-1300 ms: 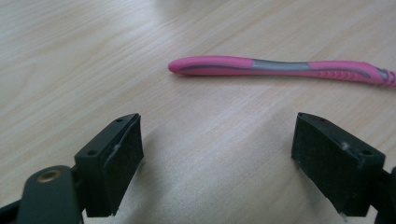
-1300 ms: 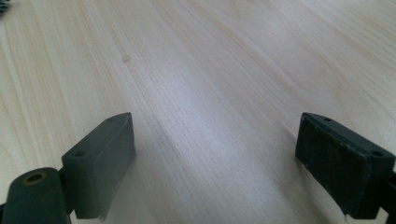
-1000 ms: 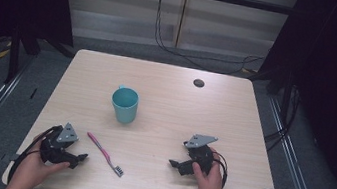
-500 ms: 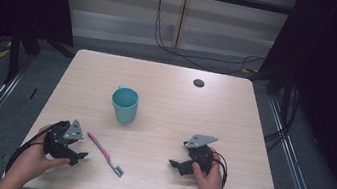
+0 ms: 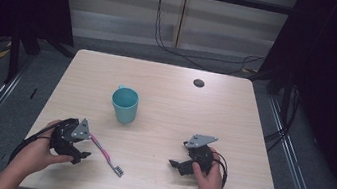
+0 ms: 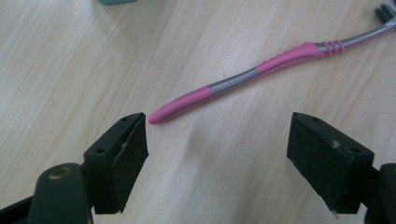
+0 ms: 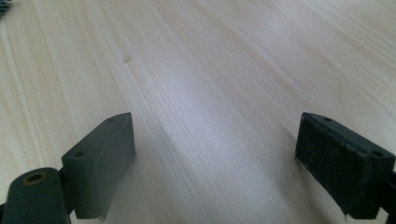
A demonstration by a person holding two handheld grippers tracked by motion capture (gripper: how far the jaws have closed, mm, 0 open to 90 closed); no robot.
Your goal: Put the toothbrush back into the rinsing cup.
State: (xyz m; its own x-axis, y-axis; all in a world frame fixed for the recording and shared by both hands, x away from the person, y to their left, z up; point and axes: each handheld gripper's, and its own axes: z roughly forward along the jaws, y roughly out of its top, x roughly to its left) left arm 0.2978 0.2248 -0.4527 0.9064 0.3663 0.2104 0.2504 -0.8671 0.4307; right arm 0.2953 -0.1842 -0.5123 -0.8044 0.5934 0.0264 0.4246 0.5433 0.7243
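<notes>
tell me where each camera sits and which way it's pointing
High view: fixed above the person's side, looking forward and down on the pale wooden table, teal plastic cup and pink-and-grey toothbrush; both hands with the left gripper and right gripper show.
Left gripper view: rides the left gripper, looking along its open jaws at the toothbrush.
Right gripper view: rides the right gripper, open jaws over bare tabletop.
Shared: high and left gripper views both show the toothbrush.
</notes>
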